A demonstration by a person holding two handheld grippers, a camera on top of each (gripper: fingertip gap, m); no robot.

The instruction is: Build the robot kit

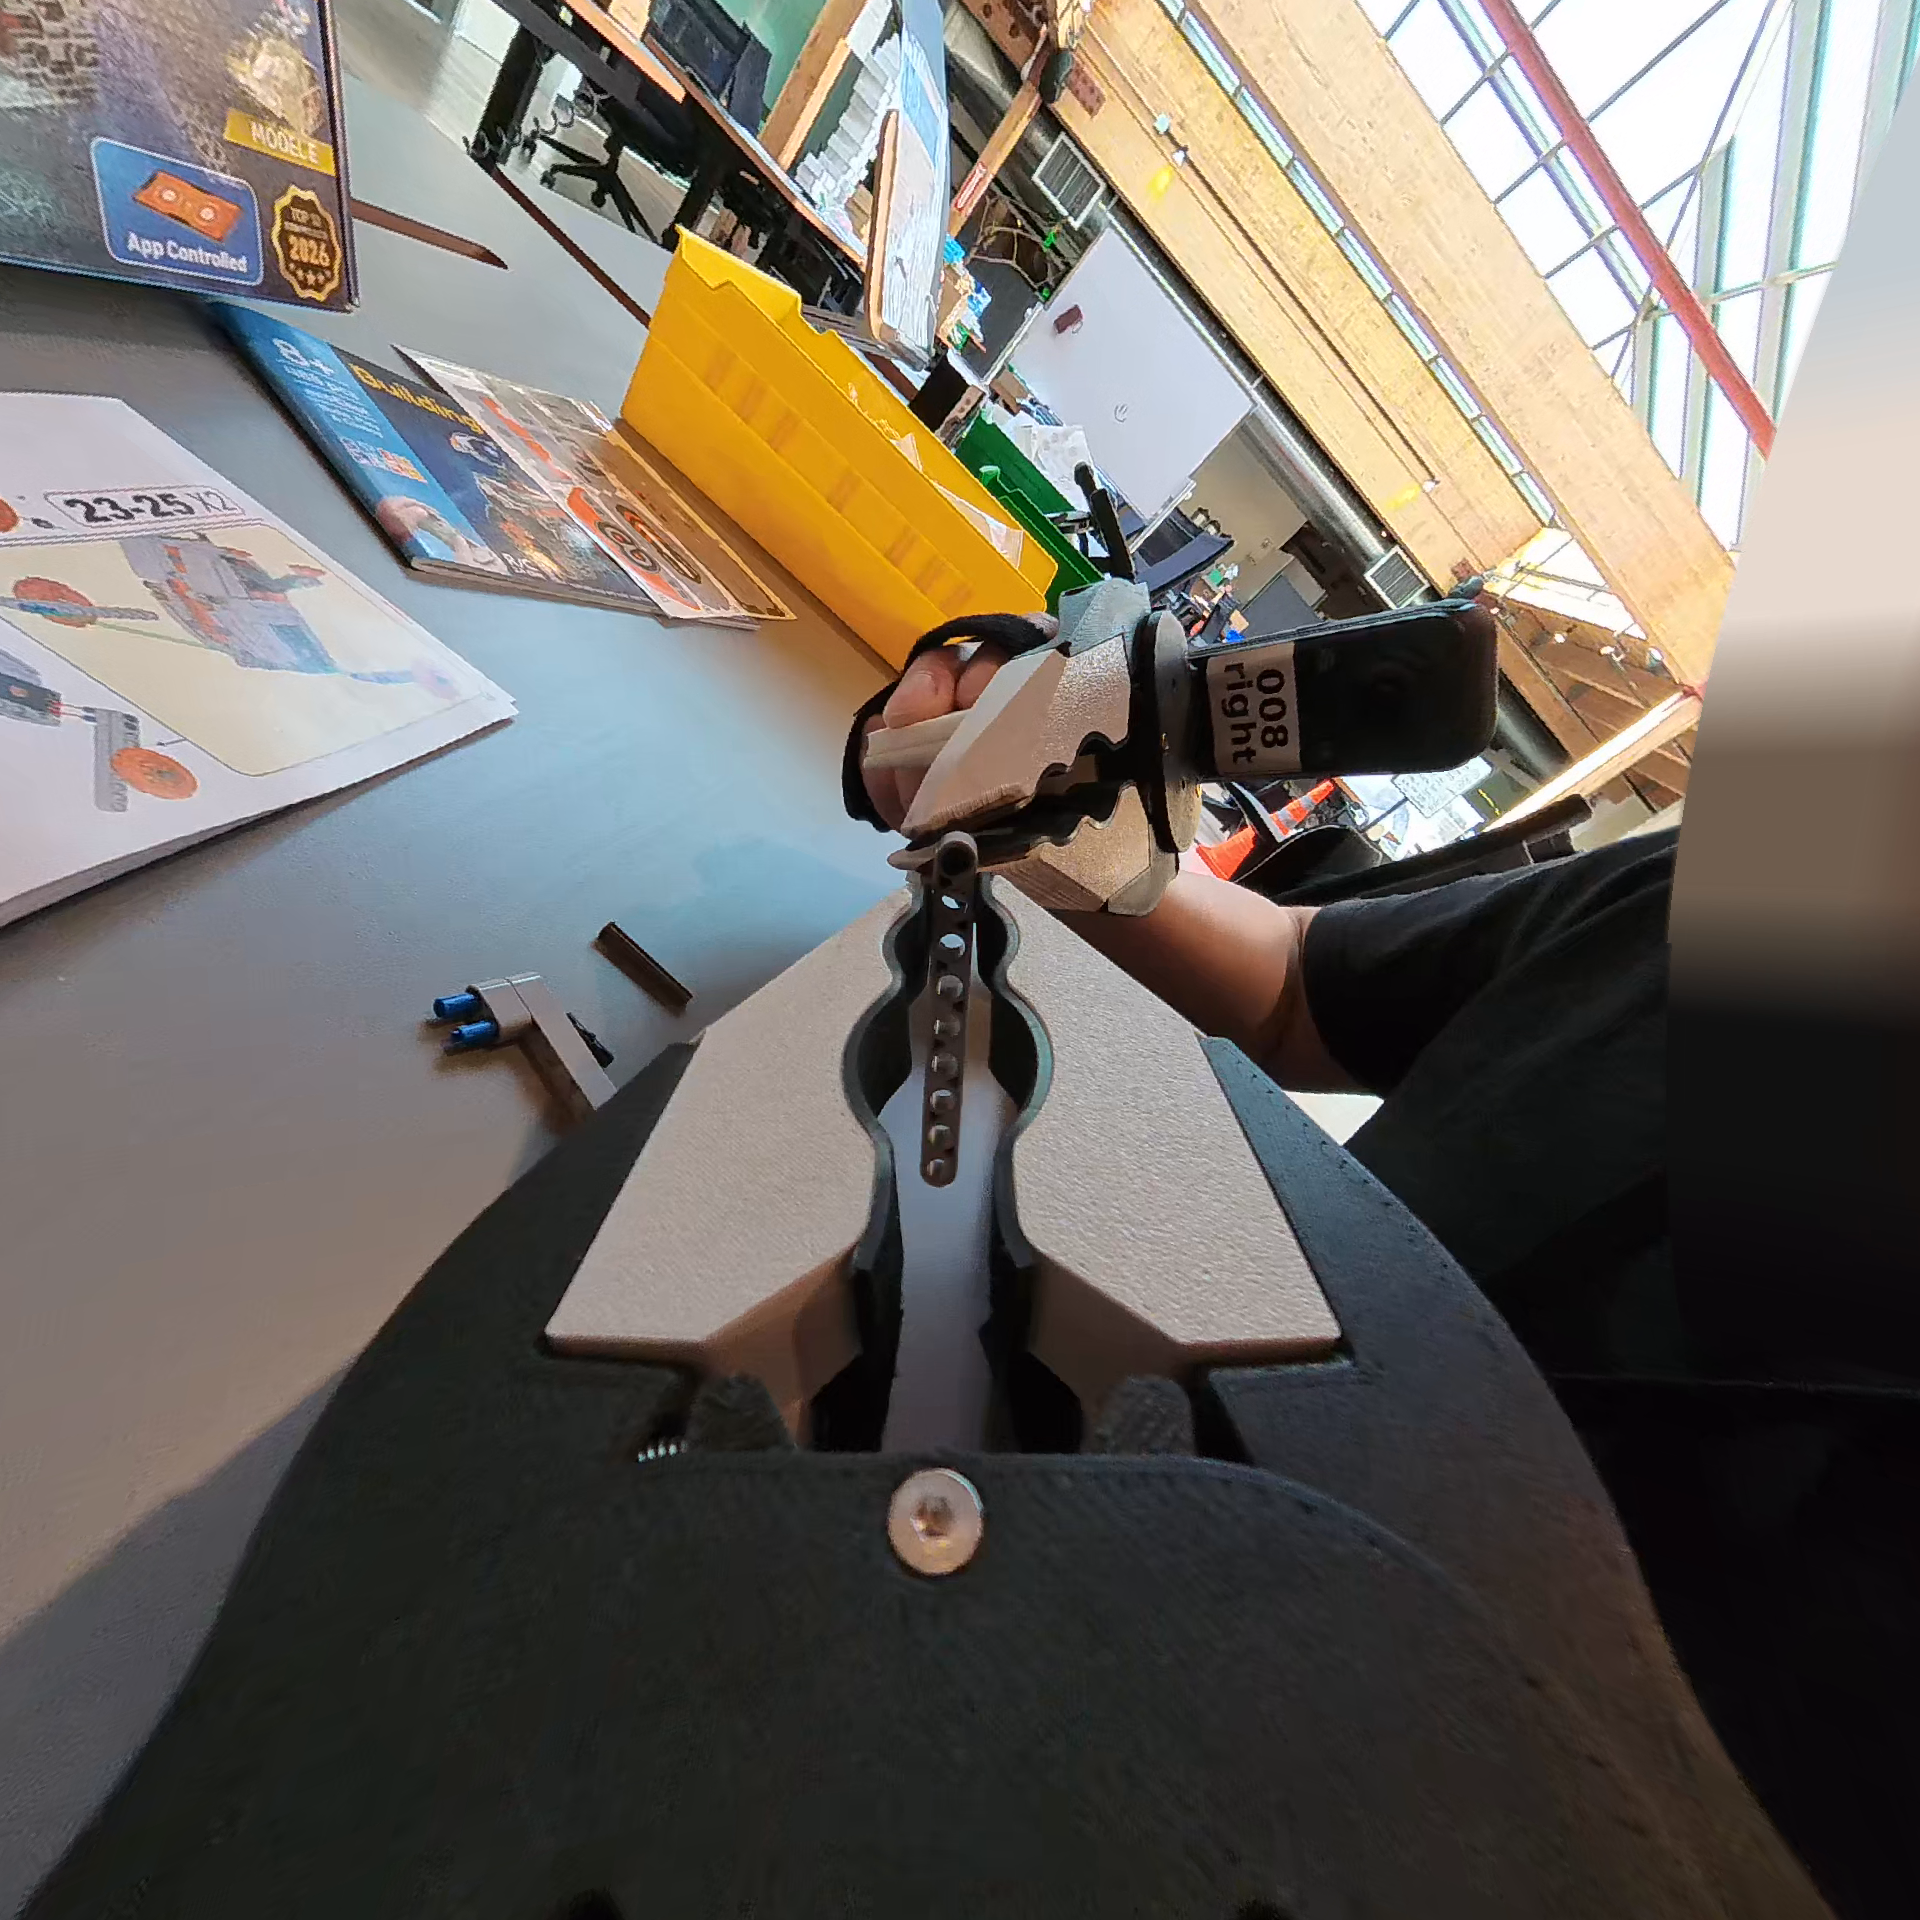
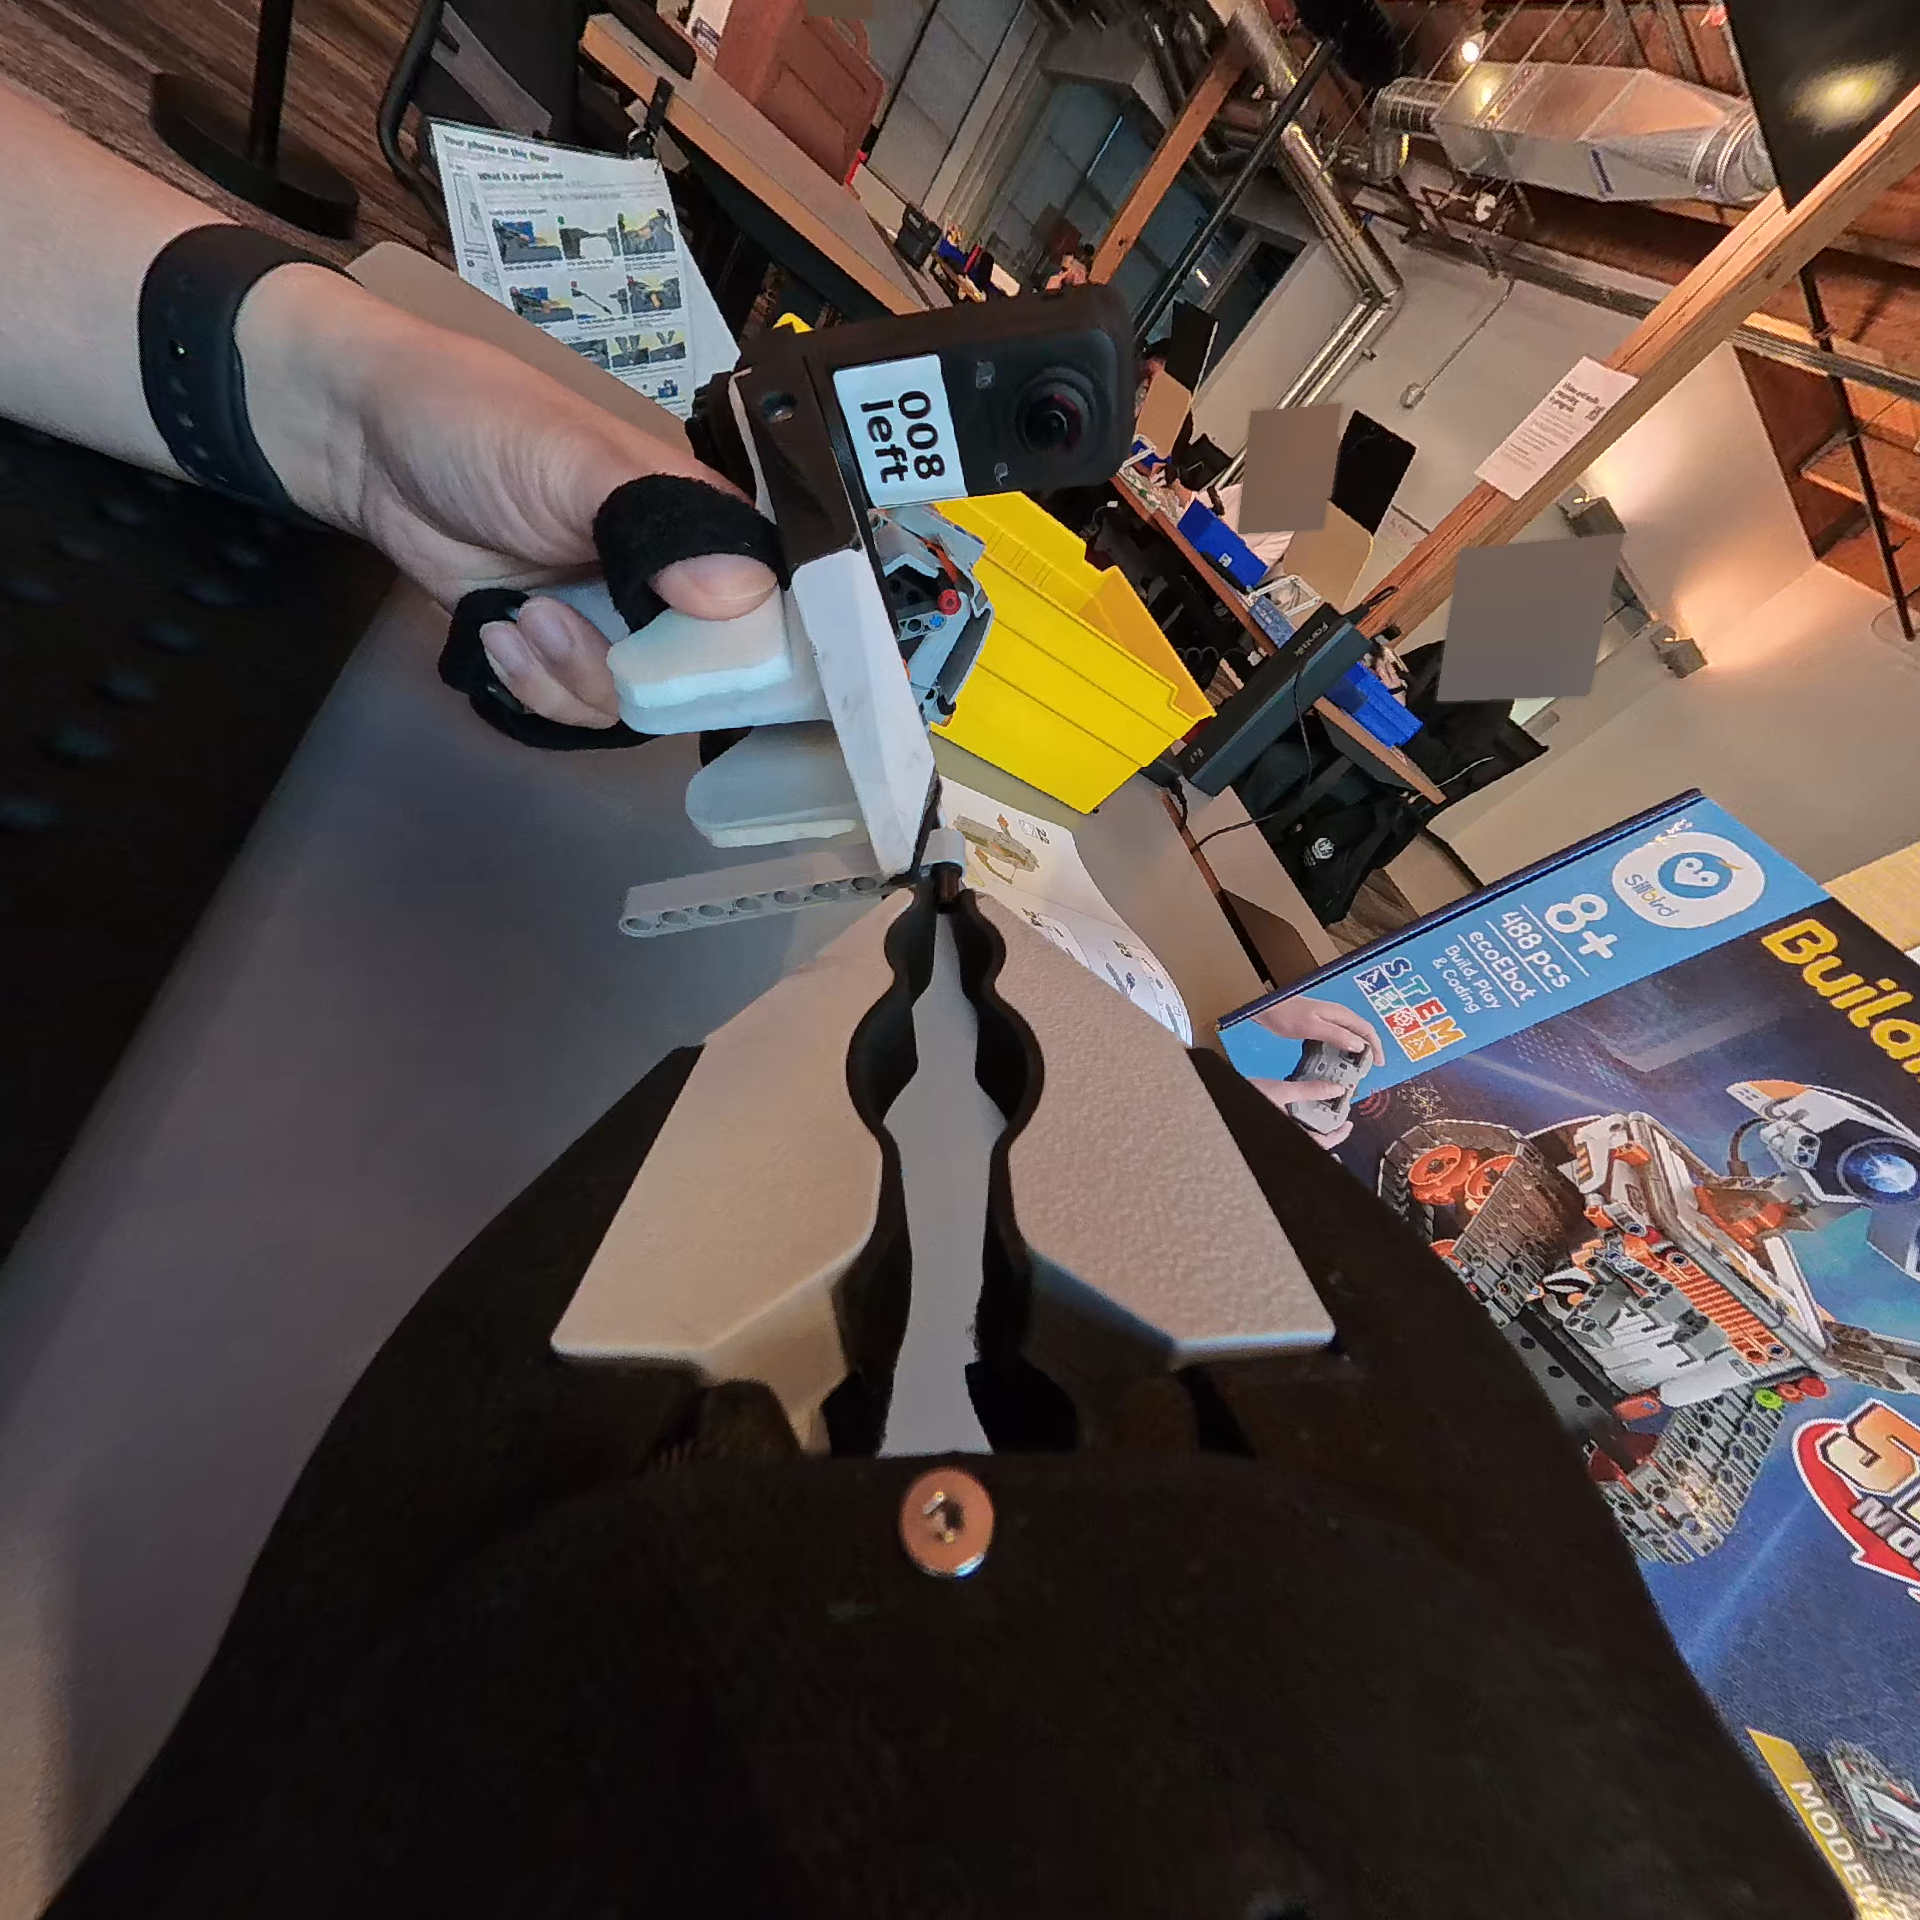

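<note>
My left gripper is shut on a dark grey beam with a row of holes, which lies along the gap between its fingers and sticks out past the tips. In the right wrist view that beam juts sideways from the left gripper, held above the grey table. My right gripper is shut, with a small dark pin just showing between its tips, right at the beam's end. In the left wrist view the right gripper meets the beam's far end.
On the grey table lie an open instruction booklet, a blue booklet, a grey piece with two blue pins and a small brown bar. A yellow bin, a green bin and the set's box stand nearby. The grippers are tip to tip, or close to it.
</note>
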